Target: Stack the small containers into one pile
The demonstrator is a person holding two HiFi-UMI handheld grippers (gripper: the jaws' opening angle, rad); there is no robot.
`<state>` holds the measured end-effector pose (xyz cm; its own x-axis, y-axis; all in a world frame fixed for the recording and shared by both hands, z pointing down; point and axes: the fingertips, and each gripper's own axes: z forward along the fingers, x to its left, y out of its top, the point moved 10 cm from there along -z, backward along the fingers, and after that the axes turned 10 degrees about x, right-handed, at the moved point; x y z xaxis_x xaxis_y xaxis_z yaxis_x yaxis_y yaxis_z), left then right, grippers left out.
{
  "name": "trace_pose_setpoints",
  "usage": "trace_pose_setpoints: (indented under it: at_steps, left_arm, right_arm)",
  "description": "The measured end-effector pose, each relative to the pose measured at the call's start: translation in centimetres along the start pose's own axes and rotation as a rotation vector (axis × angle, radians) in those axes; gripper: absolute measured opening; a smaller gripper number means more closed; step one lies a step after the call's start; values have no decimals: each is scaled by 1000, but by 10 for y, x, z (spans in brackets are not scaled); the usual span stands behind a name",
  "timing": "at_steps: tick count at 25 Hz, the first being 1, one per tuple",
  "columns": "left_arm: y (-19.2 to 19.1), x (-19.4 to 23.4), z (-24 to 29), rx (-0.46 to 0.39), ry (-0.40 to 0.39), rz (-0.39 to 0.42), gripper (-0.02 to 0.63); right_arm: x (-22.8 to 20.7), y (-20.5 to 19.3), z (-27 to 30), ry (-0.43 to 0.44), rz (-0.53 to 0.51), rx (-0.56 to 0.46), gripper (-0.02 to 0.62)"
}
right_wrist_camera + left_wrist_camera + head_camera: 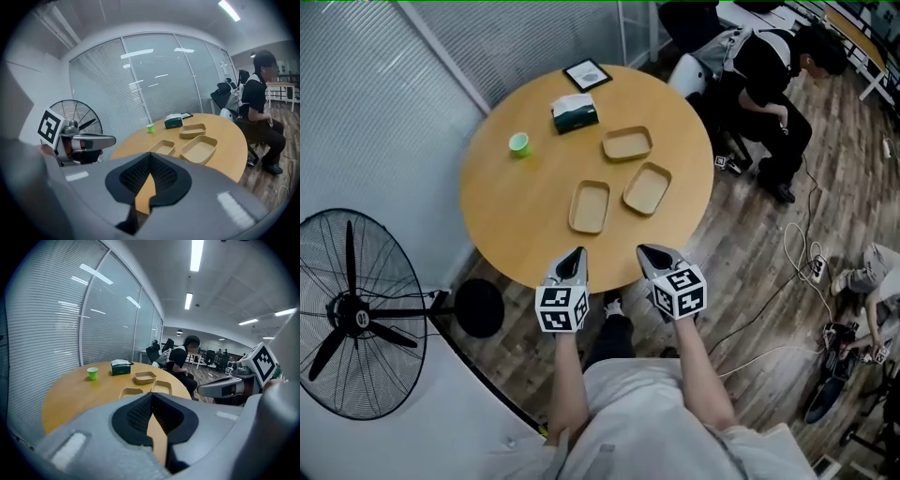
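Three shallow tan containers lie apart on the round wooden table (506, 216): one near the front (590, 206), one to its right (648, 188) and one farther back (627, 143). The same trays show in the left gripper view, the front one (131, 392) nearest, and in the right gripper view (199, 149). My left gripper (574, 258) and right gripper (652, 253) hover side by side just off the table's near edge, both shut and holding nothing.
A small green cup (518, 143), a green tissue box (575, 113) and a black framed card (587, 74) stand at the table's back. A floor fan (356, 314) is at the left. A seated person (773, 80) is beyond the table's right side, cables on the floor.
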<state>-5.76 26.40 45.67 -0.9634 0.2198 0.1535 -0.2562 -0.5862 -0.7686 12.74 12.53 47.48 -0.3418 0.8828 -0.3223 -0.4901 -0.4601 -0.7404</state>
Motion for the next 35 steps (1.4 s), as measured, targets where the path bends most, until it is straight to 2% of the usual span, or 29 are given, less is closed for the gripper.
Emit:
trace_pose_setpoints:
  at_steps: [12,18,23,31,35]
  left_arm:
    - [23,91,63,76,-80,-15,2]
    - [22,120,86,115,-123,-8,2]
    - [17,132,103,146,-131,-25,2]
    - [17,138,129,183,-137,-32,3]
    - [17,143,143,207,-128,-34,3]
  right_arm:
    - [-7,37,88,-84,99,50,0]
    - [-8,36,115,-145,179,33,0]
    - [-9,26,127,-152,228,47,0]
    - [-22,28,146,-149,243,74,2]
    - [-32,30,159,-133,250,95,23]
